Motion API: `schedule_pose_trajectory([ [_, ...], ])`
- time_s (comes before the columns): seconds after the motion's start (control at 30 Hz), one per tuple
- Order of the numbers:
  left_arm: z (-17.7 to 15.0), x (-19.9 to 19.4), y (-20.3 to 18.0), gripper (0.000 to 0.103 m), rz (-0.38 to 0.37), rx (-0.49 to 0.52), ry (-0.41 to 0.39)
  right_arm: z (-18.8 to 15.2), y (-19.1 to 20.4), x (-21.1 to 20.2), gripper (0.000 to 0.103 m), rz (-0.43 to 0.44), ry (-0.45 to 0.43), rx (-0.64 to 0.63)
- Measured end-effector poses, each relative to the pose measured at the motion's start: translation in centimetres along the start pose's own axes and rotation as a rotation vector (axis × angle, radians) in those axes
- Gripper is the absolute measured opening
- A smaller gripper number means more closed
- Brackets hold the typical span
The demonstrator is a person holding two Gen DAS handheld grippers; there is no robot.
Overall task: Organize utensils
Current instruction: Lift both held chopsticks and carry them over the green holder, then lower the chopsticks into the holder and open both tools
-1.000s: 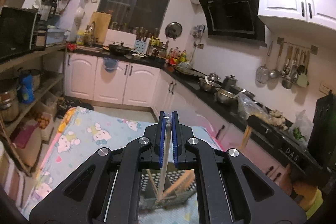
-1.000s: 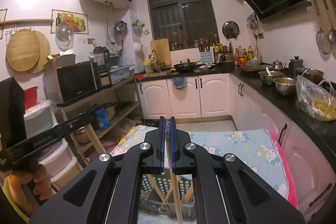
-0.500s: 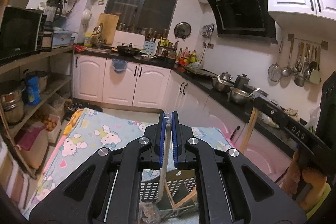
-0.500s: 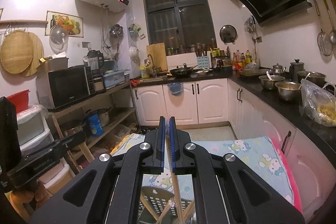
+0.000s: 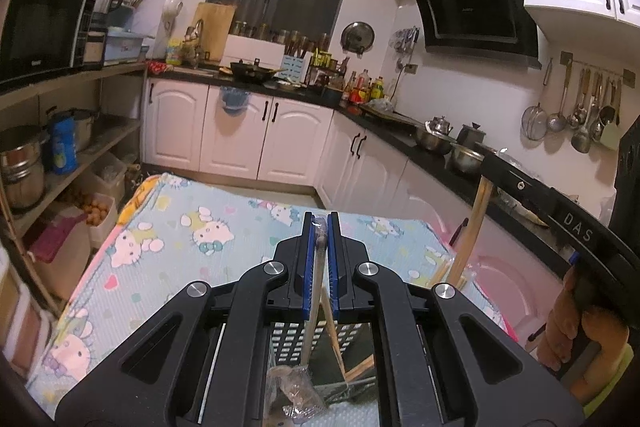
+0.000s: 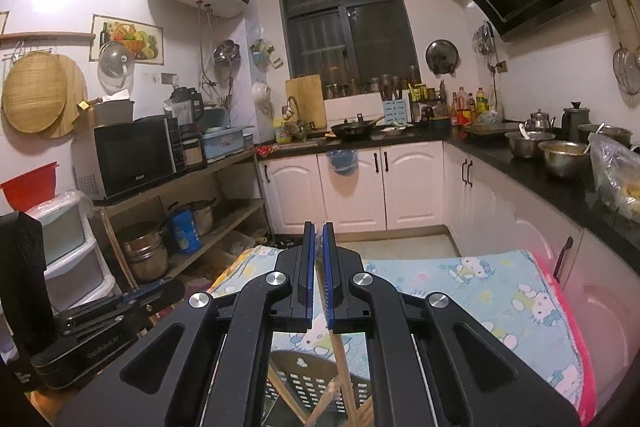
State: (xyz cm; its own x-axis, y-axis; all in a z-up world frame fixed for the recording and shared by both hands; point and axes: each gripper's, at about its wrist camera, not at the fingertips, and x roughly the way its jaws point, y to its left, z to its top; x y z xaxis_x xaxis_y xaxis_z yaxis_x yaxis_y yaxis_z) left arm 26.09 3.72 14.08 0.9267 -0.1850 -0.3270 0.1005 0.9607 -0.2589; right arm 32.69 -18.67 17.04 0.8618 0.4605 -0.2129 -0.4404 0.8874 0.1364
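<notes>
My left gripper (image 5: 320, 223) is shut on a plastic-wrapped utensil (image 5: 314, 291) that hangs down to a perforated utensil holder (image 5: 294, 345) under the jaws. Several wooden sticks (image 5: 334, 335) stand in the holder. My right gripper (image 6: 316, 231) is shut on a wooden utensil handle (image 6: 343, 355) that reaches down to the holder (image 6: 304, 383). In the left wrist view the right gripper (image 5: 560, 215) shows at the right with its wooden handle (image 5: 472, 227) slanting down.
The holder stands on a table under a Hello Kitty cloth (image 5: 176, 227), also in the right wrist view (image 6: 500, 291). White cabinets and a dark counter with pots (image 5: 440, 143) lie beyond and to the right. Shelves with a microwave (image 6: 136, 155) stand left.
Both grippers have risen and tilted back, so the holder sits lower in each view. The right gripper has come closer in the left wrist view. Both stay shut on their utensils.
</notes>
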Motion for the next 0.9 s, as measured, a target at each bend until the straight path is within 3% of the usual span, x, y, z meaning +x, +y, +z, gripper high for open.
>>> schedule_pose_trajectory([
  [0.9,-3.2,1.6,0.8,0.002,0.009,-0.011,0.110,-7.2,-2.1,-0.2,0.004,-0.009,0.145,0.102],
])
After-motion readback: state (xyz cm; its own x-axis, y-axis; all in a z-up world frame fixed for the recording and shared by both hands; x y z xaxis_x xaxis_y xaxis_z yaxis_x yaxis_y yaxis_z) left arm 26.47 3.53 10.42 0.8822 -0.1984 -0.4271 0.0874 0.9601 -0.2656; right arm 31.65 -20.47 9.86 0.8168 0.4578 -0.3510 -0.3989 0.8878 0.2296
